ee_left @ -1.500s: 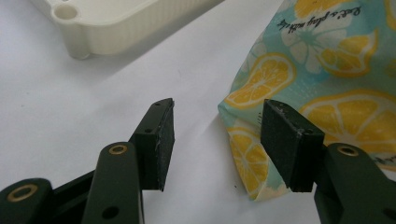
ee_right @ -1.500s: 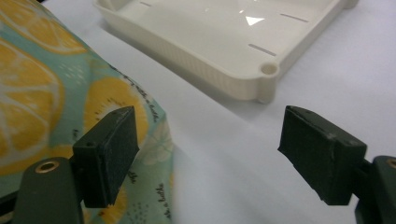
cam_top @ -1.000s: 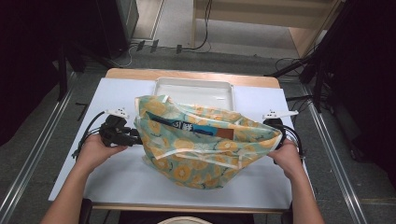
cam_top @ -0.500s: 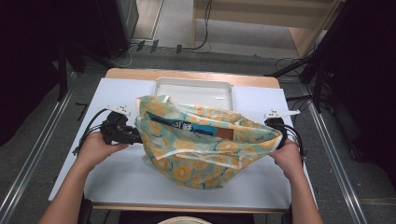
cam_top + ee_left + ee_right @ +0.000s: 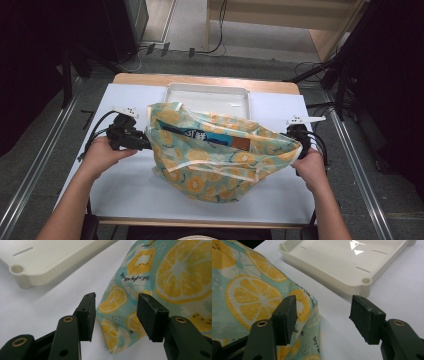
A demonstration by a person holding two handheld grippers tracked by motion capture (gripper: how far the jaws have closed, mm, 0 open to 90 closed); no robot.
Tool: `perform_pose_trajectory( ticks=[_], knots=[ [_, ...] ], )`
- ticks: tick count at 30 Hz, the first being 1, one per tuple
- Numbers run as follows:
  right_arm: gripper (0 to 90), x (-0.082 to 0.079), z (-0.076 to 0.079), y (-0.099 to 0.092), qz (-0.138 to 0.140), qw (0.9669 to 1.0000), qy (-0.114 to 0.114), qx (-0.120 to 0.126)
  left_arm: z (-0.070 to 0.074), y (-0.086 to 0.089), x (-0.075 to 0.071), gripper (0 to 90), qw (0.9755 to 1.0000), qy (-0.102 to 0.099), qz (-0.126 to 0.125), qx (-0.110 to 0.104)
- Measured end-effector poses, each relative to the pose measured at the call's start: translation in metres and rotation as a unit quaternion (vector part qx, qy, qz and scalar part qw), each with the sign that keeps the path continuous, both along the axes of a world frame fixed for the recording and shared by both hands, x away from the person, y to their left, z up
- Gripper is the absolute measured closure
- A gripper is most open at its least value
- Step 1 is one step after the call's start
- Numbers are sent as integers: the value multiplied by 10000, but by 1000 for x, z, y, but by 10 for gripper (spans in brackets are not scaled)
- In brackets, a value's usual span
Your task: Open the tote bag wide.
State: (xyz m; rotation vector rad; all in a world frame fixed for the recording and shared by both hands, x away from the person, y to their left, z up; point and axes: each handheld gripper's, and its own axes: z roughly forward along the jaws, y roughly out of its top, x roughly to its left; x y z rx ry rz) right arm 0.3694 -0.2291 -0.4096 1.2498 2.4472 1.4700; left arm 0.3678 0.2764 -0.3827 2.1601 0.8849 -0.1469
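Lemon-print bag [image 5: 220,155] between both tools, left tool [image 5: 116,315] open at its corner, right tool [image 5: 322,315] open, just closing

Your left gripper [image 5: 142,141] sits at the left end of the cloth bag [image 5: 220,152], your right gripper [image 5: 299,141] at its right end; the tray [image 5: 207,95] lies behind the bag on the table [image 5: 125,185].

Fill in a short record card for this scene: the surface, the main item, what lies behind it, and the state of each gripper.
surface: white table
main item: lemon-print cloth bag, lying crumpled mid-table
behind it: white tray, shallow, nothing in it
left gripper: open, bag's edge between the jaws, pads not pressing
right gripper: jaws have just been closing, open, bag's corner by one pad
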Motion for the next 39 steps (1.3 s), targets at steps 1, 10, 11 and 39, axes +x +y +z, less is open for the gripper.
perform_pose_trajectory(
  ticks=[1,10,11,39],
  knots=[
    [395,0,1,0,40,10000,-14,-22,4,-1,0,498,10000,-28,-68,50],
    [432,-1,26,-5,261,9996,-89,-17,33,0,4,494,9995,-160,-244,-89],
    [442,-1,30,-7,269,9996,-110,-12,38,-1,4,494,9995,-173,-261,-88],
    [593,-17,142,9,1224,9899,-695,144,160,-11,-6,493,9926,-759,-944,-116]
  ],
)
